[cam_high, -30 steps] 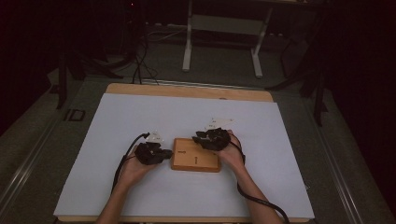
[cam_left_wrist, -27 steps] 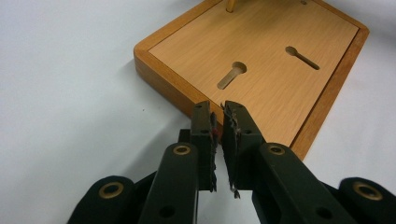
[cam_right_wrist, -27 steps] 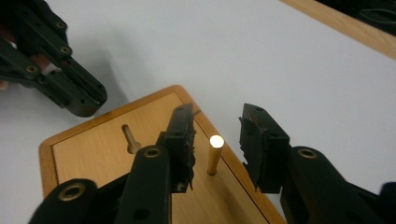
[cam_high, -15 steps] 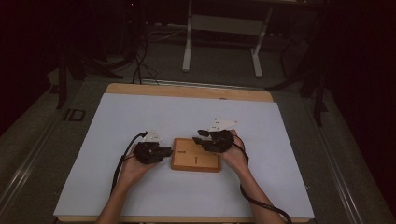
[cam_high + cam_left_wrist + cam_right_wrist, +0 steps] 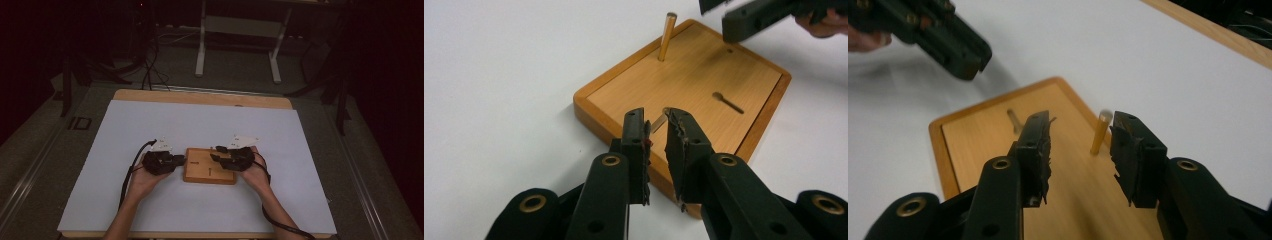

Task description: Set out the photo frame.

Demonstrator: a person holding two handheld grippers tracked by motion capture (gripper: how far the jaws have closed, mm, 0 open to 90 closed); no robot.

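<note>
Right gripper view: peg (image 5: pixel 1099 133) between parted fingers (image 5: pixel 1131 150).

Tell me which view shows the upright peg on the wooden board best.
The left gripper view: the upright peg stands whole and sharp on the wooden board. The right gripper view shows it blurred between the jaws. The high view shows it too small to make out.

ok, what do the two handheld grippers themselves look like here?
Both are black. The left gripper and right gripper each have two flat-sided jaws with ragged dark pads and brass-coloured rivets at the pivots. In the high view each carries a pale grey triangular plate on top and trails a black cable. Forearms are bare, no sleeves.
</note>
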